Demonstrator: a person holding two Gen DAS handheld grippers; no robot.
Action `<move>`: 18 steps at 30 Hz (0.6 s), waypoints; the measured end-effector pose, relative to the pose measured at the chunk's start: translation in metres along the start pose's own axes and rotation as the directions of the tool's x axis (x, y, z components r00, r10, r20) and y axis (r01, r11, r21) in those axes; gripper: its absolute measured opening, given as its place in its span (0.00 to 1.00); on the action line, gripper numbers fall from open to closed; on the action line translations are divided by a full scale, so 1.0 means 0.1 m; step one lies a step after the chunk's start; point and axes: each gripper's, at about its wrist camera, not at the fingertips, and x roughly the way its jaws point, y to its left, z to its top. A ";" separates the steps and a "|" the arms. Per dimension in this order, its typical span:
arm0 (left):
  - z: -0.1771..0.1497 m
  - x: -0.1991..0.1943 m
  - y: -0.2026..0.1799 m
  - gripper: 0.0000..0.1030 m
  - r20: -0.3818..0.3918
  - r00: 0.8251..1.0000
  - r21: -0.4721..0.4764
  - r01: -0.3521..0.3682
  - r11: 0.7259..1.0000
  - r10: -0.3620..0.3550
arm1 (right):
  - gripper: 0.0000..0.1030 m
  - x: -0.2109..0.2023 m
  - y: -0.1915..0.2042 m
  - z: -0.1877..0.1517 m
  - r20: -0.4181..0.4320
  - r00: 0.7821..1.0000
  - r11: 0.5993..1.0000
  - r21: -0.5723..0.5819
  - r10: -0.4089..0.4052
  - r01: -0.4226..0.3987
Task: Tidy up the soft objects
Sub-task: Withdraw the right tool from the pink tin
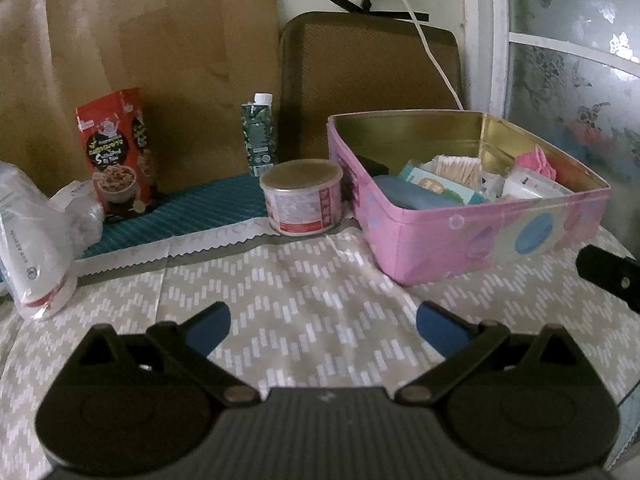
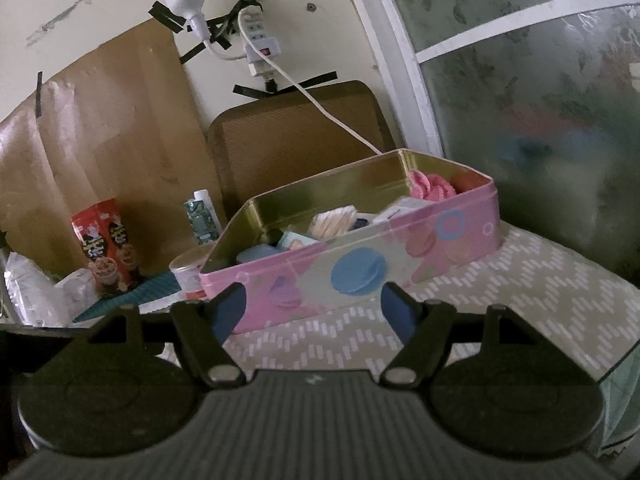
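A pink tin box with a gold inside stands on the patterned cloth, holding several small packs, a blue pouch and a pink ruffled item. My left gripper is open over bare cloth, in front and to the left of the box, with nothing between its blue pads. My right gripper is open too, just short of the box's near wall, holding nothing. A soft white plastic pack lies at the left edge of the table.
A round lidded can sits beside the box. A red snack pouch and a green carton stand behind on a teal mat. A brown tray leans on the wall. A window is at the right; the table edge drops off there.
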 end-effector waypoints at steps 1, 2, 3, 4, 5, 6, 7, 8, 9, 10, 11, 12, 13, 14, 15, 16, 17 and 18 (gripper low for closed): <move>0.00 0.00 0.00 1.00 -0.002 1.000 0.002 0.004 1.000 -0.004 | 0.75 0.00 0.00 0.00 -0.002 1.000 1.000 -0.002 -0.001 0.001; -0.01 0.00 -0.01 1.00 -0.005 1.000 0.004 0.010 1.000 -0.010 | 0.75 0.01 0.01 0.00 -0.003 1.000 1.000 -0.004 -0.001 0.001; -0.02 0.00 -0.01 1.00 -0.007 1.000 0.006 0.014 1.000 -0.014 | 0.75 0.01 0.02 0.00 -0.005 1.000 1.000 -0.007 -0.001 0.001; -0.02 0.00 -0.01 1.00 -0.008 1.000 0.009 0.016 1.000 -0.016 | 0.75 0.02 0.03 -0.01 -0.008 1.000 1.000 -0.011 0.001 -0.001; -0.03 -0.01 -0.01 1.00 -0.009 1.000 0.012 0.017 1.000 -0.017 | 0.75 0.02 0.04 -0.01 -0.009 1.000 1.000 -0.014 0.002 -0.003; -0.04 -0.01 -0.01 1.00 -0.011 1.000 0.014 0.018 1.000 -0.018 | 0.75 0.02 0.05 -0.02 -0.010 1.000 1.000 -0.019 0.004 -0.004; -0.05 -0.02 -0.01 1.00 -0.013 1.000 0.015 0.019 1.000 -0.019 | 0.75 0.02 0.06 -0.03 -0.010 1.000 1.000 -0.023 0.005 -0.005; -0.05 -0.02 0.00 1.00 -0.016 1.000 0.016 0.021 1.000 -0.020 | 0.75 0.02 0.07 -0.03 -0.009 1.000 1.000 -0.028 0.006 -0.006; -0.06 -0.02 0.00 1.00 -0.018 1.000 0.016 0.022 1.000 -0.022 | 0.76 0.02 0.08 -0.04 -0.009 1.000 0.999 -0.032 0.007 -0.008; -0.07 -0.03 0.01 1.00 -0.019 1.000 0.016 0.023 1.000 -0.022 | 0.76 0.01 0.09 -0.04 -0.009 1.000 0.999 -0.036 0.008 -0.008; -0.07 -0.04 0.02 1.00 -0.021 1.000 0.015 0.022 1.000 -0.022 | 0.76 0.01 0.10 -0.04 -0.008 1.000 0.999 -0.040 0.008 -0.009; -0.08 -0.04 0.03 1.00 -0.021 1.000 0.014 0.022 1.000 -0.021 | 0.76 0.01 0.10 -0.04 -0.007 1.000 0.999 -0.041 0.009 -0.009; -0.09 -0.05 0.03 1.00 -0.020 1.000 0.013 0.022 1.000 -0.022 | 0.76 0.00 0.11 -0.05 -0.007 1.000 0.999 -0.042 0.009 -0.009; -0.09 -0.06 0.04 1.00 -0.019 1.000 0.012 0.023 1.000 -0.022 | 0.76 0.00 0.11 -0.05 -0.007 1.000 0.999 -0.044 0.010 -0.010; -0.10 -0.07 0.05 1.00 -0.018 1.000 0.011 0.024 1.000 -0.023 | 0.77 -0.01 0.12 -0.05 -0.007 1.000 0.999 -0.046 0.011 -0.011; -0.11 -0.08 0.05 1.00 -0.018 1.000 0.010 0.026 1.000 -0.026 | 0.77 -0.01 0.12 -0.05 -0.008 1.000 0.999 -0.049 0.011 -0.012; -0.12 -0.08 0.06 1.00 -0.019 0.999 0.009 0.028 1.000 -0.028 | 0.77 -0.02 0.12 -0.06 -0.008 1.000 0.999 -0.051 0.012 -0.012; -0.13 -0.09 0.07 1.00 -0.021 0.999 0.009 0.029 1.000 -0.029 | 0.77 -0.02 0.13 -0.07 -0.008 1.000 0.998 -0.053 0.012 -0.012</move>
